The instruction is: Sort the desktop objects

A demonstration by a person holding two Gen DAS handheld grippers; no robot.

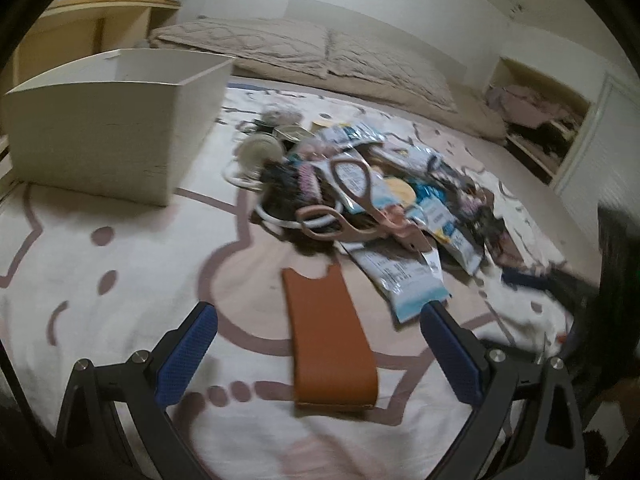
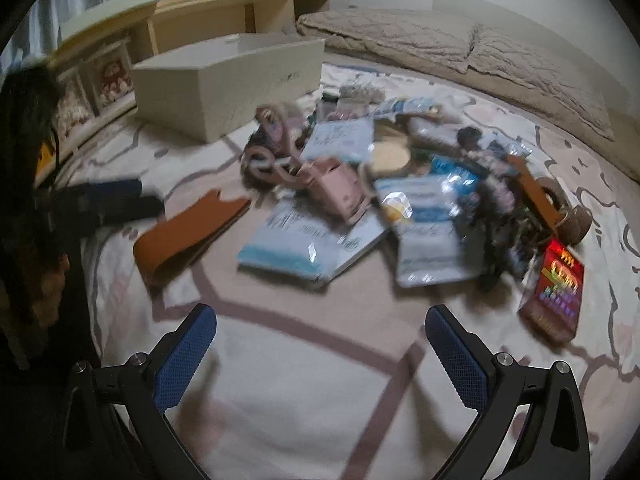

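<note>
From the left wrist, the left gripper (image 1: 318, 316) stood spread wide and empty above the patterned bedspread (image 1: 120, 280). The brown leather case (image 1: 330, 340) lay flat between its blue pads, nearest of all the objects and clear of the heap. Beyond it sat the pile (image 1: 360, 192), with pink scissors (image 1: 352, 208) on top of foil sachets, and the open white box (image 1: 108, 120) stood to the left, well apart from the case. To take the case cleanly, the fingers would probably need to drop low and close across its narrow width near the folded end, since a flat thing on soft bedding slips easily.

From the right wrist, the right gripper (image 2: 320, 320) was likewise spread, holding nothing, over bare cloth short of the pile. A red patterned packet (image 2: 554, 292) lay at the right edge; blur made its kind uncertain.
</note>
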